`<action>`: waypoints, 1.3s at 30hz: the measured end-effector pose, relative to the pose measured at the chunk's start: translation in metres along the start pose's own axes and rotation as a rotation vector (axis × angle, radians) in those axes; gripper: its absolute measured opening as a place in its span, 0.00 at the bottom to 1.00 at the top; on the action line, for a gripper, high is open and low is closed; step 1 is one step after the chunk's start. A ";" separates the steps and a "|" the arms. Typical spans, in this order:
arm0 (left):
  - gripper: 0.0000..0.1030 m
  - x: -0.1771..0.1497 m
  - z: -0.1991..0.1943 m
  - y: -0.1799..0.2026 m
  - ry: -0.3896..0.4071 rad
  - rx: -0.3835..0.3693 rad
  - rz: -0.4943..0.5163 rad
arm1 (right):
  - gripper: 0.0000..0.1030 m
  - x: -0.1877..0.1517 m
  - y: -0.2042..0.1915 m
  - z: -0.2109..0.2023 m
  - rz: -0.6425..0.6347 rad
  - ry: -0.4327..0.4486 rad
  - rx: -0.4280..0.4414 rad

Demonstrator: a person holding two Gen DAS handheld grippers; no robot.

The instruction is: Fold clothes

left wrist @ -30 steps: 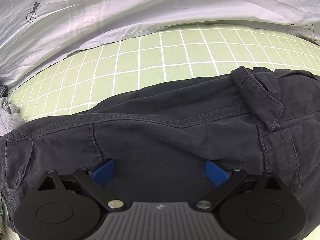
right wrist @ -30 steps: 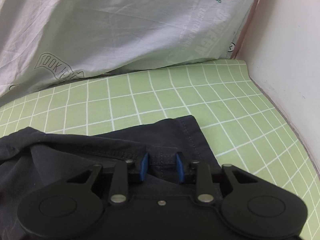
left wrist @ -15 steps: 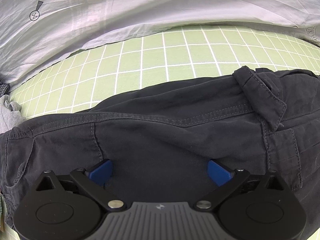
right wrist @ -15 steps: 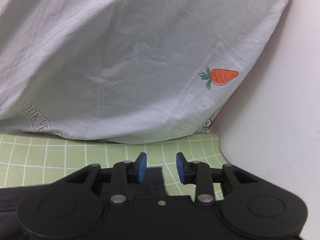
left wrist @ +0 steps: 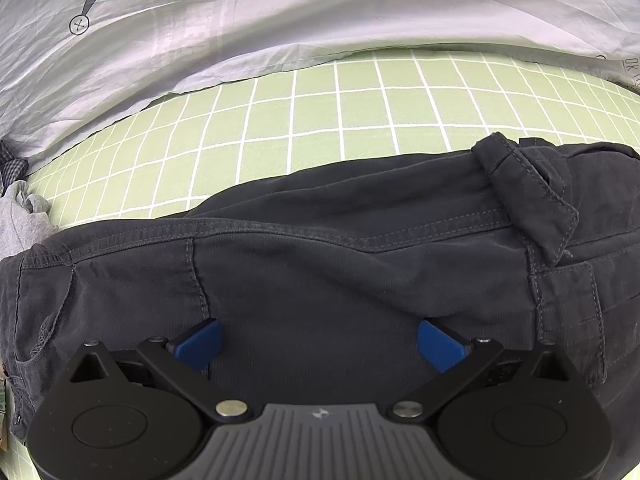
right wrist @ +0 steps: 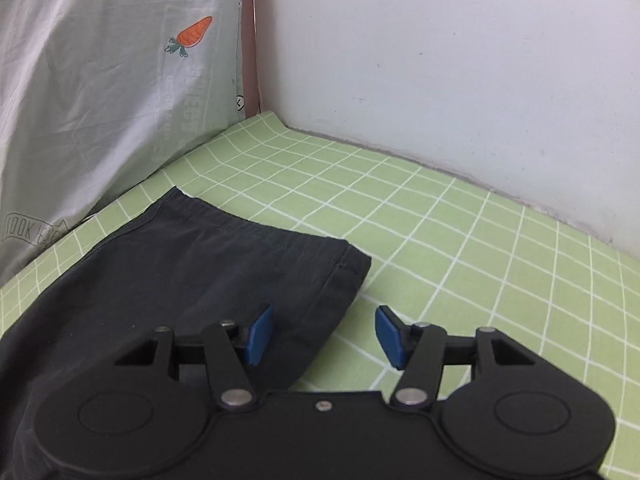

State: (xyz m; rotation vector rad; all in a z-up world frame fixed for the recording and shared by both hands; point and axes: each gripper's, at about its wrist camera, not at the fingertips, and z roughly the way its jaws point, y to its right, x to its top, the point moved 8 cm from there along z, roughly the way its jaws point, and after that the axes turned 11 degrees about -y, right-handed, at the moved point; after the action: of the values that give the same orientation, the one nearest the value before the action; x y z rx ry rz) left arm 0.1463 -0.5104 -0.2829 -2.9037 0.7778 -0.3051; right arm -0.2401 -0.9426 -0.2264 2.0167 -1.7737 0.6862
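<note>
At the far left edge of the bed, in the left wrist view, a bit of grey cloth (left wrist: 22, 220) lies bunched on the sheet, with a scrap of dark checked fabric (left wrist: 11, 166) just behind it. Along the back edge a pale quilt (left wrist: 280, 20) printed with carrots is heaped up, its hem resting on the green sheet (left wrist: 320, 112) with white grid lines. The dark trousers (left wrist: 320, 272) lie across the near part of the bed, waistband end to the left with its stitched seams and a belt loop (left wrist: 528, 196) standing up toward the right. The left gripper (left wrist: 318, 342) hangs over the seat of the trousers with its blue pads spread wide, holding nothing; whether the tips touch the cloth cannot be told. In the right wrist view the same quilt (right wrist: 100, 100) leans at the left against the back edge, and the trouser leg (right wrist: 208, 264) stretches out flat toward the bed's far right corner, its hemmed end lying on the sheet (right wrist: 460, 240) short of the white wall (right wrist: 440, 60). The right gripper (right wrist: 324, 338) is opened about halfway, gripping nothing: its left pad sits over the leg near the side seam, its right pad over bare sheet just beside the cloth's edge.
</note>
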 end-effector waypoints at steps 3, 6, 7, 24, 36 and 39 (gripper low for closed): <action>1.00 0.000 0.000 -0.001 0.001 -0.005 0.000 | 0.09 0.003 0.000 0.001 0.049 -0.010 0.057; 1.00 0.000 0.001 -0.001 0.004 -0.010 0.000 | 0.06 0.007 0.000 0.001 0.101 -0.016 0.094; 1.00 -0.001 0.001 -0.001 0.003 -0.012 0.001 | 0.06 0.009 0.000 0.001 0.118 -0.018 0.106; 1.00 -0.035 -0.012 -0.016 -0.018 -0.029 -0.012 | 0.49 -0.021 0.007 -0.027 0.613 -0.155 0.494; 1.00 -0.067 -0.030 -0.068 0.000 -0.029 -0.086 | 0.53 -0.091 -0.081 -0.073 0.571 -0.335 0.770; 1.00 -0.074 -0.034 -0.077 0.023 -0.040 -0.073 | 0.53 -0.096 -0.093 -0.085 0.598 -0.340 0.857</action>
State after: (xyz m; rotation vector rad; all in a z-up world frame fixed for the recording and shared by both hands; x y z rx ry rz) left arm 0.1132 -0.4085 -0.2489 -2.9757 0.6901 -0.3339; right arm -0.1663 -0.8031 -0.2083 2.1537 -2.6485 1.5814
